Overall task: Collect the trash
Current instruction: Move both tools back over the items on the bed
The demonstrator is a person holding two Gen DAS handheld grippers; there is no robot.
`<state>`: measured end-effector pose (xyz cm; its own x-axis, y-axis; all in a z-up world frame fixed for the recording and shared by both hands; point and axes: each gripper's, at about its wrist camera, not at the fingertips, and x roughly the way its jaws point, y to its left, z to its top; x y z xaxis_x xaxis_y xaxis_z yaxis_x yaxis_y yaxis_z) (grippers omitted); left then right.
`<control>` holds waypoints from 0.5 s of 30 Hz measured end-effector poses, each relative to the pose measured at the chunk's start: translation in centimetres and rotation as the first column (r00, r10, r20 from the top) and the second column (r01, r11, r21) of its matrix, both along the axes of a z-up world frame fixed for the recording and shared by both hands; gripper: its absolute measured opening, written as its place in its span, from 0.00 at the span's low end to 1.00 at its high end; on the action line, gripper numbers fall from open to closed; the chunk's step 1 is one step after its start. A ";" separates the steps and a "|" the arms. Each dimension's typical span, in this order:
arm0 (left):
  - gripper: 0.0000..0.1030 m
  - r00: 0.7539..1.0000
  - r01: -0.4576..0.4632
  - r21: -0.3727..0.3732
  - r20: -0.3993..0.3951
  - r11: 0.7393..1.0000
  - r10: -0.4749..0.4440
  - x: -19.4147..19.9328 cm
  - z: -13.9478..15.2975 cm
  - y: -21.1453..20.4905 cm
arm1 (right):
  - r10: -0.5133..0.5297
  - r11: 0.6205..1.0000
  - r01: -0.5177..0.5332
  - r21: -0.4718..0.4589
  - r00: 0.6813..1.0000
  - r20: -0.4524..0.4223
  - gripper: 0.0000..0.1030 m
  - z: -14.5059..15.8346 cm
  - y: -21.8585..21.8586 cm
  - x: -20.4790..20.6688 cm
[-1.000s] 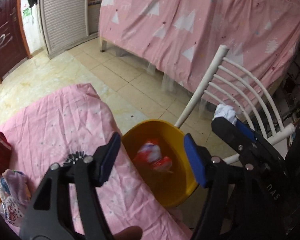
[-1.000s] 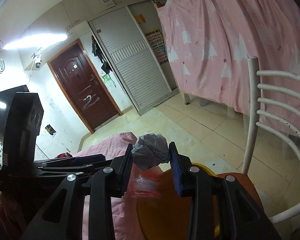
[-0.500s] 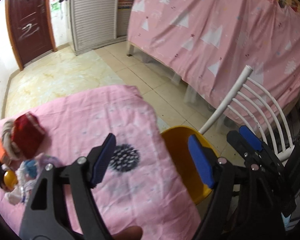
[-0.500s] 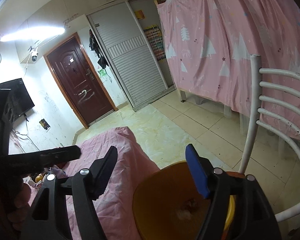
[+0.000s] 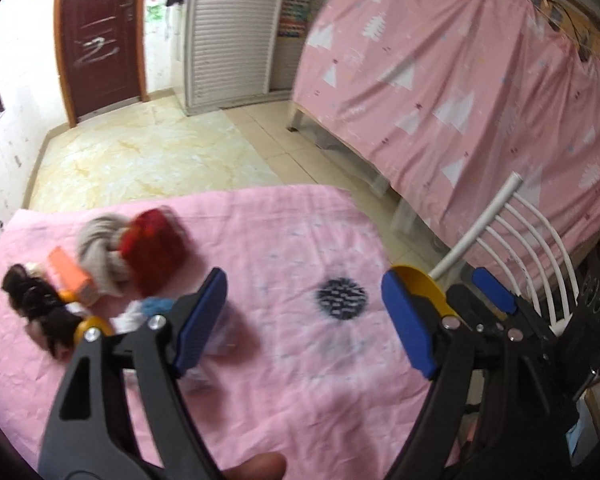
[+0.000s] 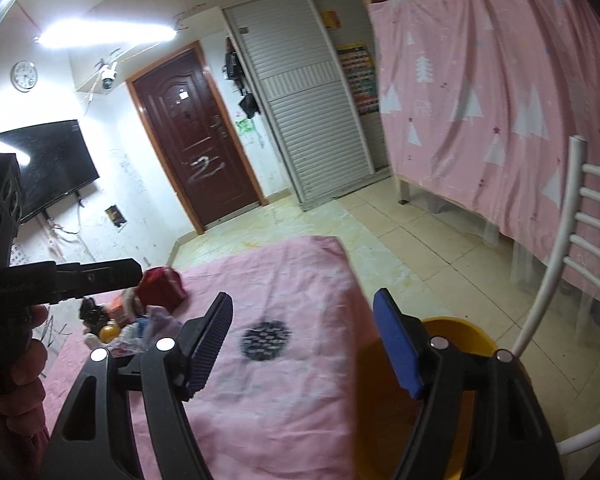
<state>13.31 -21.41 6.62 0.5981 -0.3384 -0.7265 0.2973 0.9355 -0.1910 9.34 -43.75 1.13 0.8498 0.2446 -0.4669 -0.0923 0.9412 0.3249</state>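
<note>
A table under a wrinkled pink cloth (image 5: pixel 300 380) fills the lower part of both views. A dark round patch (image 5: pixel 341 297) is printed near the cloth's right edge. The trash pile (image 5: pixel 96 276) lies at the far left of the table: a red crumpled piece, a grey twist, an orange box, something dark and fuzzy, a small yellow ball and some blue-and-white wrappers, all blurred. In the right wrist view the same pile (image 6: pixel 140 312) sits beyond the left finger.

The left gripper (image 5: pixel 304 320) hangs over the cloth with its jaws wide apart and nothing between them. The right gripper (image 6: pixel 304 344) is also spread wide and empty, over the table's right edge.

A yellow bin (image 6: pixel 456 328) stands just off that edge, on a white chair (image 6: pixel 560 280) with a slatted back; its inside is mostly hidden behind the right finger. In the left wrist view only the bin's rim (image 5: pixel 416 280) shows.

The floor (image 5: pixel 152 164) is pale marbled tile. Behind it stand a dark red door (image 6: pixel 192 140), a white slatted shutter (image 6: pixel 308 120), and a pink curtain (image 6: pixel 500 100) with white trees. A black screen (image 6: pixel 48 168), a clock (image 6: pixel 24 76) and a strip light (image 6: pixel 104 32) are on the left wall.
</note>
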 end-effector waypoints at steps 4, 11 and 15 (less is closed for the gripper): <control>0.74 0.998 -0.058 -0.026 0.000 0.998 0.058 0.4 0.2 3.9 | 0.059 0.998 -0.059 0.015 0.998 0.001 0.65 0.5 2.5 0.9; 0.74 0.980 -0.199 -0.014 0.019 0.980 0.200 1.0 -0.1 10.7 | 0.172 0.985 -0.172 -0.026 0.985 -0.023 0.65 0.7 8.6 2.3; 0.74 0.959 -0.284 0.015 0.018 0.959 0.284 1.8 -0.7 15.3 | 0.232 0.971 -0.234 -0.053 0.972 -0.048 0.65 0.4 11.9 2.9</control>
